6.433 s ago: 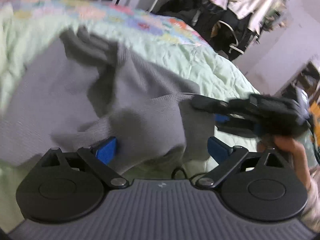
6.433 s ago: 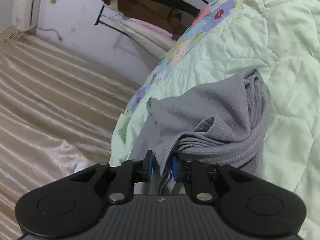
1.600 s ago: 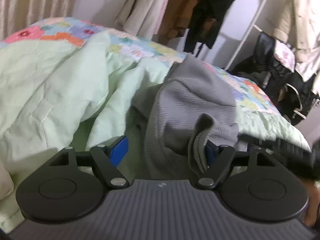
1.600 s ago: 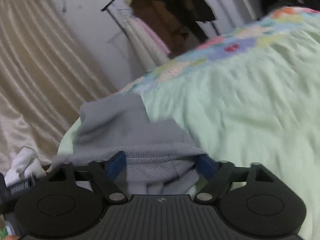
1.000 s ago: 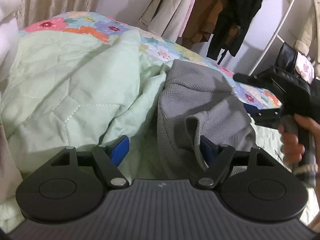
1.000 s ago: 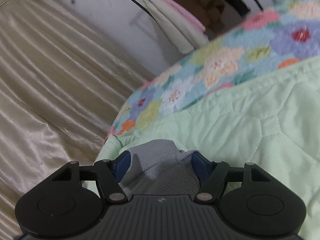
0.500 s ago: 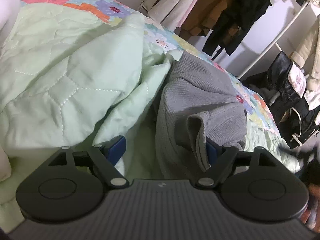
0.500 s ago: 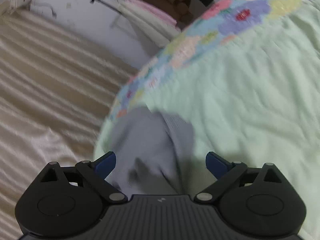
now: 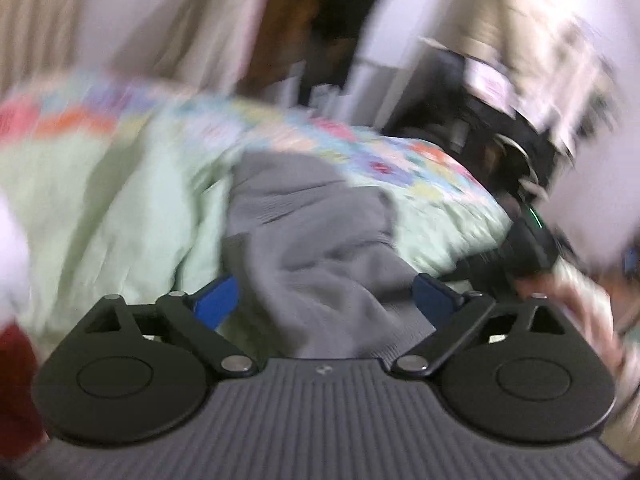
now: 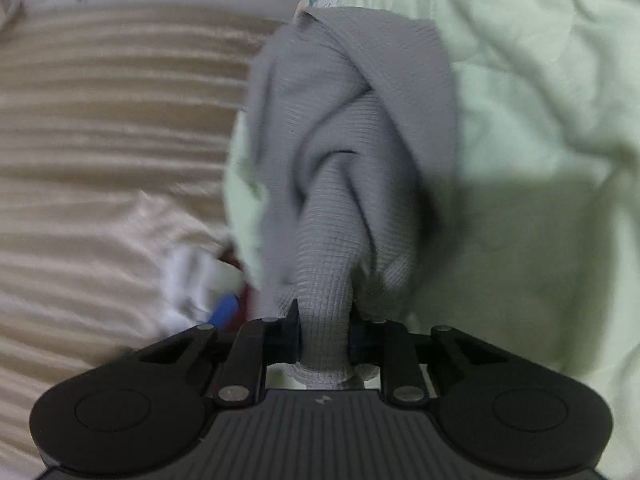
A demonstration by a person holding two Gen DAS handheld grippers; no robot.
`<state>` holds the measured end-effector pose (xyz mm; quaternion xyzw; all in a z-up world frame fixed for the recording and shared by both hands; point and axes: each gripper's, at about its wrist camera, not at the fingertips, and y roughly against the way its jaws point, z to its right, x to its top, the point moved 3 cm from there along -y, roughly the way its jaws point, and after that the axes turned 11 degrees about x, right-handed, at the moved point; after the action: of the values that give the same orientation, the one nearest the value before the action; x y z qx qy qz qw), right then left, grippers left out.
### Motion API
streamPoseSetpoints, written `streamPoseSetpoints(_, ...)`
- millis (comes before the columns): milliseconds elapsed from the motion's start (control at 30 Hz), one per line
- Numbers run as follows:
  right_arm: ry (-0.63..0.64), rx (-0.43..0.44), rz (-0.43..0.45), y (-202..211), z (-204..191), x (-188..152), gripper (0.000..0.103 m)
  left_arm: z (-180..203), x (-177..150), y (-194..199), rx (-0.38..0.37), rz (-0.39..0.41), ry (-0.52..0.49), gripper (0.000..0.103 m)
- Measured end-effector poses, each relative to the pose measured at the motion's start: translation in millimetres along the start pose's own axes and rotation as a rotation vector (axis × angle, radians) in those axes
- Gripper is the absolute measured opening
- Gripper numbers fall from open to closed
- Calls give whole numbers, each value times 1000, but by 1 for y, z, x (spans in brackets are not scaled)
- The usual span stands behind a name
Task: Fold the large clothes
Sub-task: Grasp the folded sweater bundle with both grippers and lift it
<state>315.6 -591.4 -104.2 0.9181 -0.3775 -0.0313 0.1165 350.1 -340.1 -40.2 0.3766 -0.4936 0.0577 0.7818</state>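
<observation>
A grey waffle-knit garment [image 9: 312,240] lies bunched on the pale green quilt [image 9: 120,208]. The left wrist view is blurred by motion. My left gripper [image 9: 324,296] hangs over the garment's near end, jaws still opening. The cloth lies between the blue pads [image 9: 216,300], which do not press on it. In the right wrist view my right gripper [image 10: 324,332] is closing, its pads pressing on a rolled fold of the garment [image 10: 352,120]. The rest of the garment trails away over the quilt [image 10: 540,160].
A beige curtain [image 10: 100,140] hangs beside the bed, with a white bundle [image 10: 188,280] below it. A rack of hanging clothes [image 9: 320,32] and dark bags [image 9: 500,140] stand beyond the bed. A hand [image 9: 576,308] shows at the right edge.
The right jaws, wide apart half a second ago, have closed on a fold of the grey garment. The left jaws have spread off the fold, and that gripper has risen and rolled.
</observation>
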Motion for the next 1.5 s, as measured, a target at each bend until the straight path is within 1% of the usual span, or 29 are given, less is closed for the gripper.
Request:
streamPoseSetpoints(100, -14, -32, -12, -13, -18, 3, 20, 30, 2, 3, -47, 37, -80, 102)
streamPoseSetpoints(133, -13, -42, -21, -18, -24, 3, 20, 41, 0, 0, -42, 41, -128, 103)
streamPoseSetpoints(200, -3, -73, -42, -30, -33, 5, 20, 60, -6, -8, 1, 46, -230, 103)
streamPoseSetpoints(267, 7, -98, -62, -39, -40, 6, 20, 73, -11, -21, 117, 46, -326, 103)
streamPoseSetpoints(333, 15, -111, -86, -42, -42, 4, 20, 72, -14, -46, 247, 8, -341, 103)
streamPoseSetpoints(367, 13, -112, -96, -41, -42, 4, 20, 70, -15, -59, 311, -16, -336, 94)
streamPoseSetpoints(400, 10, -113, -107, -39, -42, 4, 20, 65, -16, -71, 344, -48, -304, 84)
streamPoseSetpoints(433, 10, -111, -118, -39, -42, 4, 20, 56, -16, -80, 351, -87, -246, 62)
streamPoseSetpoints(500, -1, -77, -108, -34, -34, 6, 20, 46, -17, -91, 356, -127, -146, 50)
streamPoseSetpoints(533, 1, -60, -102, -31, -29, 6, 23, 41, -17, -95, 358, -141, -99, 39)
streamPoseSetpoints(567, -9, -49, -76, -27, -25, 8, 31, 40, -16, -96, 373, -140, -79, 36)
streamPoseSetpoints(600, -19, -38, -49, -23, -22, 9, 42, 43, -15, -95, 400, -124, -84, 36)
streamPoseSetpoints(633, -30, -27, -22, -19, -19, 10, 63, 45, -13, -94, 427, -109, -89, 35)
streamPoseSetpoints(667, -14, -45, 37, -12, -16, 11, 83, 45, -12, -93, 436, -99, -80, 35)
streamPoseSetpoints(700, -5, -57, 80, -8, -13, 11, 87, 42, -12, -91, 428, -93, -58, 35)
streamPoseSetpoints(767, 2, -58, 174, 1, -5, 11, 87, 39, -12, -89, 418, -82, -29, 35)
streamPoseSetpoints(867, 8, 3, 206, -4, 1, 16, 87, 41, -14, -86, 420, -62, -44, 34)
streamPoseSetpoints(967, 37, -90, 272, -18, 7, 31, 86, 38, -8, -81, 413, -29, -30, 31)
streamPoseSetpoints(1000, 81, -149, 331, -21, 7, 41, 86, 37, -6, -79, 415, -9, -31, 31)
streamPoseSetpoints(1033, 118, -160, 355, -23, 5, 46, 84, 36, -2, -77, 418, 12, -34, 30)
streamPoseSetpoints(1100, 193, -173, 396, -27, -1, 57, 66, 37, 1, -74, 423, 33, -37, 30)
streamPoseSetpoints(1133, 266, -183, 402, -31, -10, 63, 59, 36, 2, -74, 424, 37, -36, 30)
streamPoseSetpoints(1167, 326, -195, 408, -36, -21, 70, 57, 34, 2, -73, 422, 36, -28, 30)
streamPoseSetpoints(1233, 353, -207, 399, -40, -31, 80, 57, 27, 1, -73, 418, 19, 2, 30)
streamPoseSetpoints(1300, 231, -188, 321, -45, -29, 99, 58, 22, 0, -75, 415, 5, 19, 30)
streamPoseSetpoints(1400, 151, -204, 255, -42, -25, 111, 60, 18, -1, -78, 410, -7, 30, 31)
streamPoseSetpoints(1433, 151, -220, 250, -41, -26, 112, 66, 18, -1, -79, 410, -7, 27, 34)
streamPoseSetpoints(1467, 150, -247, 215, -44, -25, 110, 77, 18, -1, -80, 414, -8, 21, 40)
streamPoseSetpoints(1500, 148, -275, 178, -47, -25, 107, 82, 19, -1, -81, 421, -9, 15, 43)
